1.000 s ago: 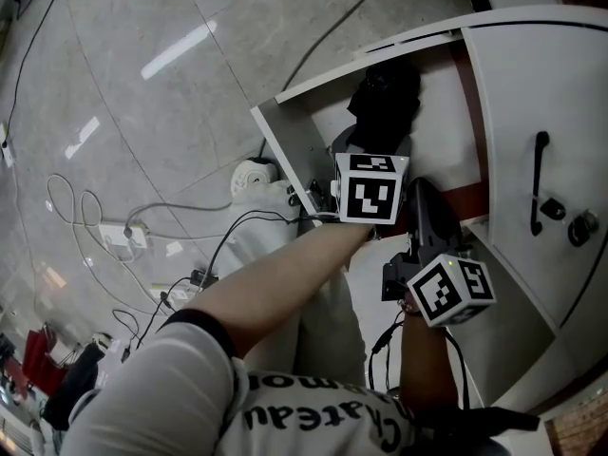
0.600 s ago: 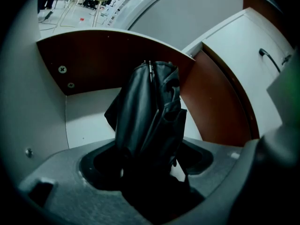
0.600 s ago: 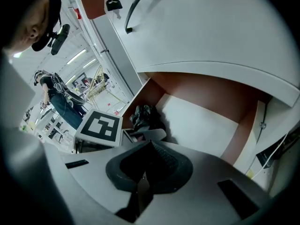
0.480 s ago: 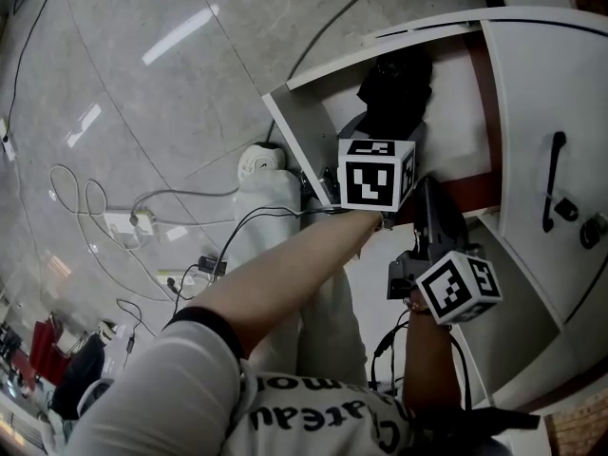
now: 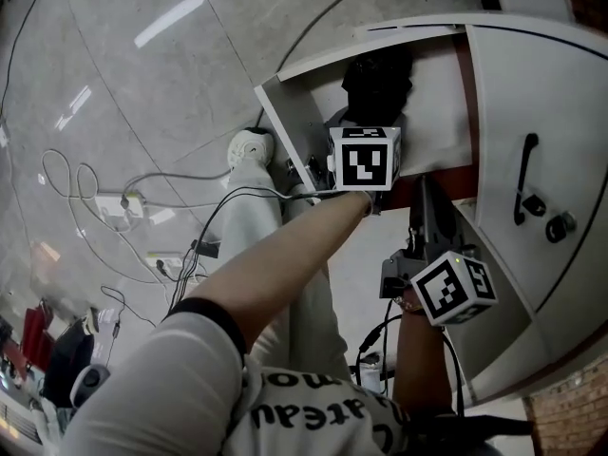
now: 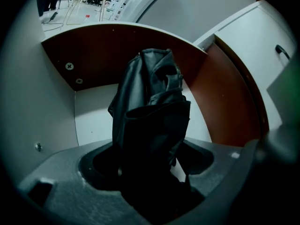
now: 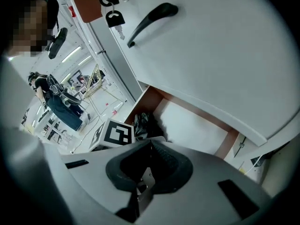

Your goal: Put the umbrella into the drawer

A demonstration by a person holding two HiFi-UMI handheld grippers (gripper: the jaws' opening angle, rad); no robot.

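The black folded umbrella lies in the open white drawer, leaning against its red-brown back wall. My left gripper reaches down into the drawer, under its marker cube. Its jaws have just been opening and stand wide on either side of the umbrella, with a gap beside the right pad. My right gripper hovers outside the drawer's near right corner. In the right gripper view its pads meet with nothing between them.
A white cabinet door with a black handle and a keyed lock stands right of the drawer. Keys hang from the lock. Cables and a power strip lie on the floor to the left. A white shoe sits near the drawer's corner.
The left gripper's cube has rolled slightly above the umbrella. The right gripper has lifted a little. The umbrella stays in the drawer.
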